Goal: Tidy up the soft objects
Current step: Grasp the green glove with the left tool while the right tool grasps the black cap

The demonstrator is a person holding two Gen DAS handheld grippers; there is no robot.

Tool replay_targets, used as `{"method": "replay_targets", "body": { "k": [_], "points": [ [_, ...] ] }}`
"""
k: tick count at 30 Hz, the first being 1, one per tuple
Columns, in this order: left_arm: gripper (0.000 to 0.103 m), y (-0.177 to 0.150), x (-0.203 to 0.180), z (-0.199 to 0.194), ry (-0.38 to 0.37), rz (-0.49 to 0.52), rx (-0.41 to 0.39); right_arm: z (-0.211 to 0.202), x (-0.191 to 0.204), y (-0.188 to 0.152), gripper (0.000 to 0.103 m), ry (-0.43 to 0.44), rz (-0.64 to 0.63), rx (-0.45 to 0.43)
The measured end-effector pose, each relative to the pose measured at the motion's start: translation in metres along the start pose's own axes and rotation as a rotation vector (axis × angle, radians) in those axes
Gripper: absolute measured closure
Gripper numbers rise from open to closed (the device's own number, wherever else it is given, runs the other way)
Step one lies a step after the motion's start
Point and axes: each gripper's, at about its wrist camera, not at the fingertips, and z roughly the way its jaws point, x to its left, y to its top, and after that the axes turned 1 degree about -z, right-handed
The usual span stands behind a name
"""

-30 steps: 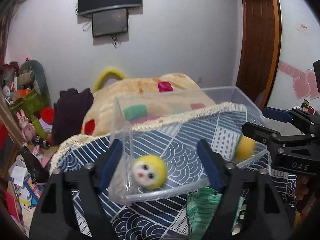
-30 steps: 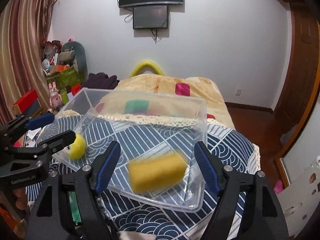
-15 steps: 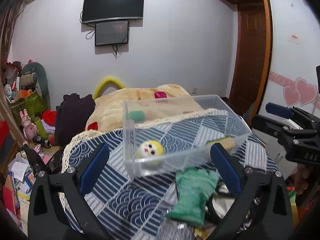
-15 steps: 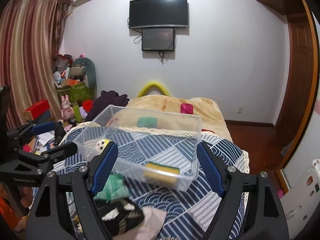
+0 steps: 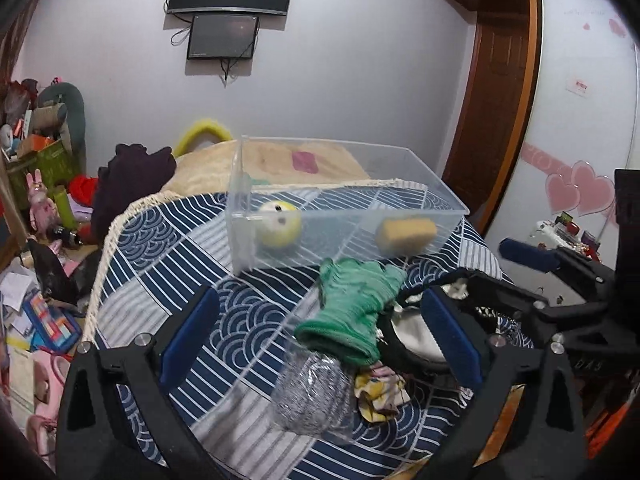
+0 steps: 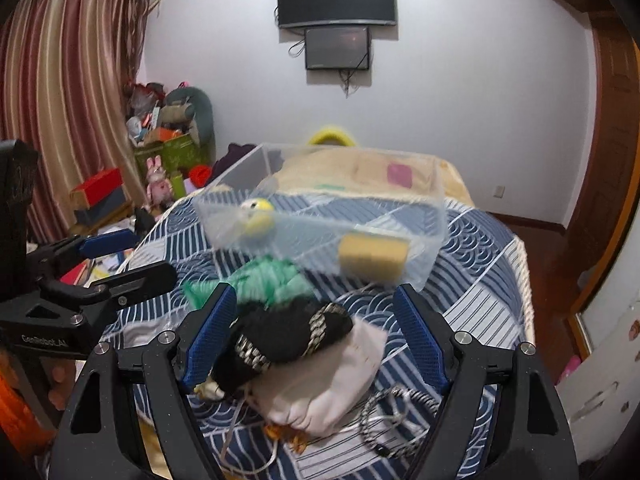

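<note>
A clear plastic bin (image 5: 440, 196) (image 6: 434, 208) sits on the blue patterned cloth. Inside lie a yellow plush ball with a face (image 5: 279, 226) (image 6: 258, 216) and a yellow sponge (image 5: 406, 234) (image 6: 374, 256). In front of the bin lies a pile: a green glove (image 5: 352, 304) (image 6: 264, 278), a black item with a chain band (image 6: 288, 336), a white pouch (image 6: 320, 384) and a silvery scrubber (image 5: 312, 392). My left gripper (image 5: 320, 340) (image 6: 120, 260) is open and empty before the pile. My right gripper (image 6: 312, 340) (image 5: 536, 280) is open and empty over the black item.
A braided cord (image 6: 384, 420) lies at the cloth's near right. A bed with a beige blanket (image 5: 280, 160) stands behind the bin. Clutter covers the floor at the left (image 5: 36, 240). A wooden door (image 5: 492, 120) is at the right.
Both grippers have drawn back from the bin and opened away from it. The bin now rests on the cloth with the ball and sponge inside. The pile has come into view.
</note>
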Motion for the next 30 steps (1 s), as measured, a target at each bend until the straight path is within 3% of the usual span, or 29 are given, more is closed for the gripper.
{"method": "replay_targets", "body": {
  "k": [2, 5, 8, 13, 21, 28, 30],
  "points": [
    [0.004, -0.002, -0.002, 0.003, 0.005, 0.006, 0.003, 0.002, 0.0, -0.006, 0.046, 0.022, -0.004, 0.011],
    [0.02, -0.004, -0.003, 0.013, -0.007, 0.001, 0.029, 0.008, -0.001, -0.013, 0.052, 0.056, 0.009, 0.042],
    [0.024, -0.003, -0.003, 0.027, -0.025, -0.007, 0.058, 0.01, -0.003, -0.019, 0.057, 0.084, 0.031, 0.055],
    [0.027, -0.002, -0.006, 0.051, -0.038, 0.008, 0.102, 0.009, -0.006, -0.022, 0.078, 0.09, 0.041, 0.041],
    [0.029, -0.003, -0.006, 0.073, -0.06, 0.011, 0.141, -0.001, -0.013, -0.017, 0.085, 0.05, 0.072, -0.016],
    [0.071, -0.009, -0.006, 0.078, -0.102, 0.03, 0.165, -0.014, -0.017, -0.006, 0.086, 0.008, 0.083, -0.067],
    [0.078, -0.01, -0.006, 0.075, -0.107, 0.033, 0.155, -0.015, -0.019, -0.003, 0.086, 0.005, 0.088, -0.075]
  ]
}}
